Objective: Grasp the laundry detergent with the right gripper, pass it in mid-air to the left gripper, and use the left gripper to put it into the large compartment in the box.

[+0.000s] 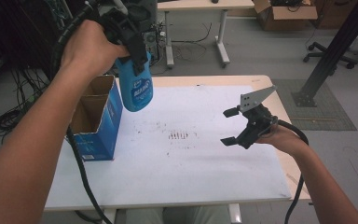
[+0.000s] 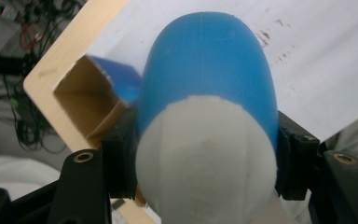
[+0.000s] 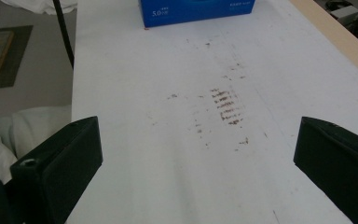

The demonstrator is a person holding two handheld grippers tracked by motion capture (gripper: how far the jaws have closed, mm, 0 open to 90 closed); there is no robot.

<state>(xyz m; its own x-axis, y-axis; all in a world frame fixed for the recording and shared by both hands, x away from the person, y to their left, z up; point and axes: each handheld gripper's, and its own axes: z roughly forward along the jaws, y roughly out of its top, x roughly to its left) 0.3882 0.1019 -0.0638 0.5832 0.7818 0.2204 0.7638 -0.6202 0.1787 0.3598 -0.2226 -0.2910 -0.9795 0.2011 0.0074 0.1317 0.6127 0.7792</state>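
gripping blue bottle (image 1: pixel 137 88) w/ left gripper (image 1: pixel 137 53), hanging above open blue box (image 1: pixel 98 119) at 10 o'clock; right gripper (image 1: pixel 233 126) spreading wide, empty, at 3 o'clock.

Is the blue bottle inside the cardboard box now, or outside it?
Outside. The left tool holds the blue bottle in the air, above and beside the open cardboard box; its bottom hangs clear of the box.

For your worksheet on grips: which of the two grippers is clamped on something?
The left gripper: shut on the blue bottle, held above the table. The right gripper is open, empty.
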